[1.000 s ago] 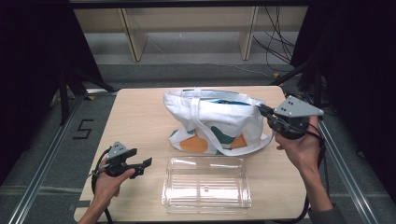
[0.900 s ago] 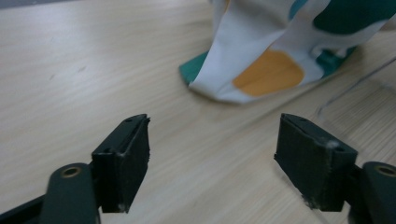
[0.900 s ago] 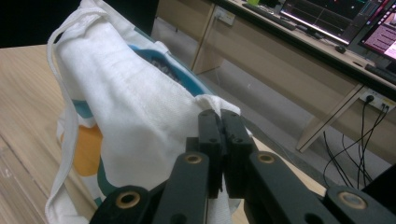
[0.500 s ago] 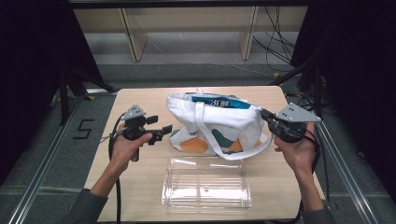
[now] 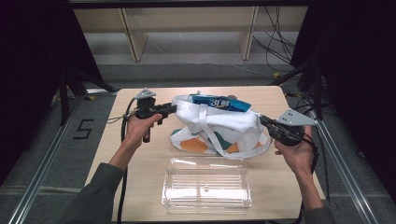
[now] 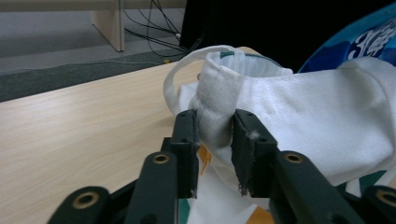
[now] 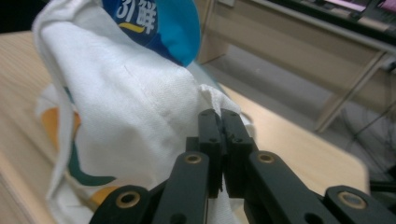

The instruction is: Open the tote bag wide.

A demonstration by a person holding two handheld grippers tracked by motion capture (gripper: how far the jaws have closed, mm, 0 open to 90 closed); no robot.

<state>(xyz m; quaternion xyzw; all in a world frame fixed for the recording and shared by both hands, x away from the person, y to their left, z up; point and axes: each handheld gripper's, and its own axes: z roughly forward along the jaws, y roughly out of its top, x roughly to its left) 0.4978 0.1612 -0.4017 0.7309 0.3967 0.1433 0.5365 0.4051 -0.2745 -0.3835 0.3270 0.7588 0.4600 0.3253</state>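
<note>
A white cloth bag [image 5: 219, 126] with orange and green print lies on the middle of the table, and a blue packet [image 5: 219, 102] sticks out of its mouth. My left gripper [image 5: 173, 108] is at the bag's left rim. Its jaws have just been closing, and in the left gripper view [image 6: 215, 121] they pinch a fold of the bag's white rim [image 6: 317, 116]. My right gripper [image 5: 261, 119] holds the bag's right edge. In the right gripper view [image 7: 221, 116] its jaws are shut on the white cloth [image 7: 135, 102], below the blue packet [image 7: 159, 23].
A clear plastic container [image 5: 205, 186] sits on the wooden table [image 5: 140, 163] just in front of the bag. Beyond the table's far edge are a wooden shelf frame [image 5: 130, 37] and loose cables on the floor [image 5: 275, 51].
My left gripper moved from the table's front left up to the bag's left rim and closed on it. The right gripper sank a little with the bag's right edge.
</note>
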